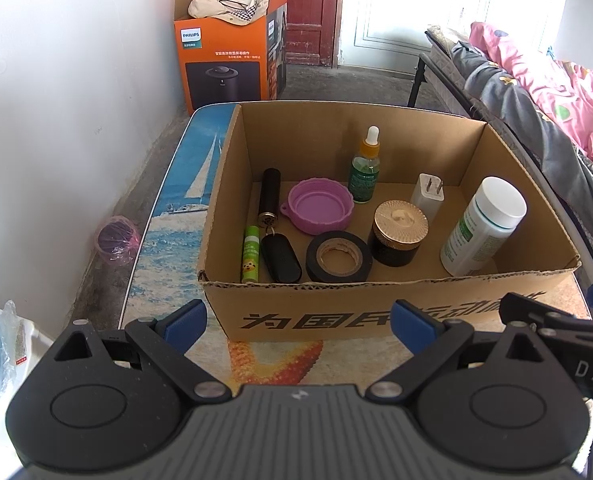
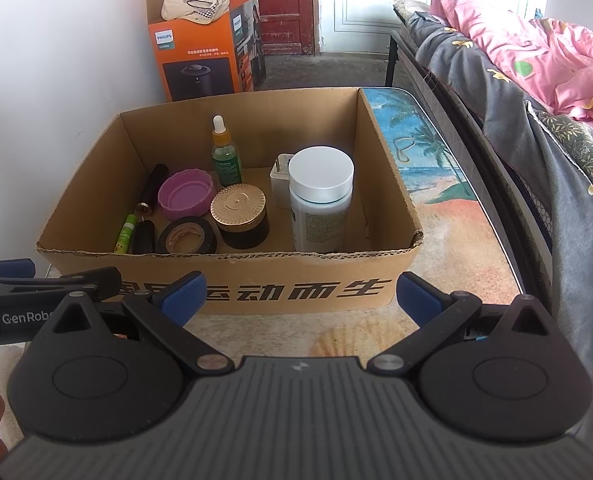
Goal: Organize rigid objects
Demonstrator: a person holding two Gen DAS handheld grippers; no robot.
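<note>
An open cardboard box (image 1: 376, 312) (image 2: 232, 280) stands on a table with a beach-print cover. Inside it are a white pill bottle (image 1: 482, 226) (image 2: 320, 200), a dark jar with a gold lid (image 1: 399, 233) (image 2: 240, 216), a black tape roll (image 1: 338, 257) (image 2: 186, 236), a purple lid (image 1: 319, 205) (image 2: 185, 194), a green dropper bottle (image 1: 365, 168) (image 2: 225, 156), a white charger plug (image 1: 428, 196), a black tube (image 1: 270, 196), a green stick (image 1: 250, 254) and a black key fob (image 1: 281, 258). My left gripper (image 1: 298, 326) and right gripper (image 2: 300, 298) are open and empty, just in front of the box.
An orange Philips carton (image 1: 226, 48) (image 2: 204, 52) with cloth in it stands on the floor behind the table. A bed with pink and grey bedding (image 2: 536, 80) runs along the right. A small bin with a pink bag (image 1: 116, 240) sits by the left wall.
</note>
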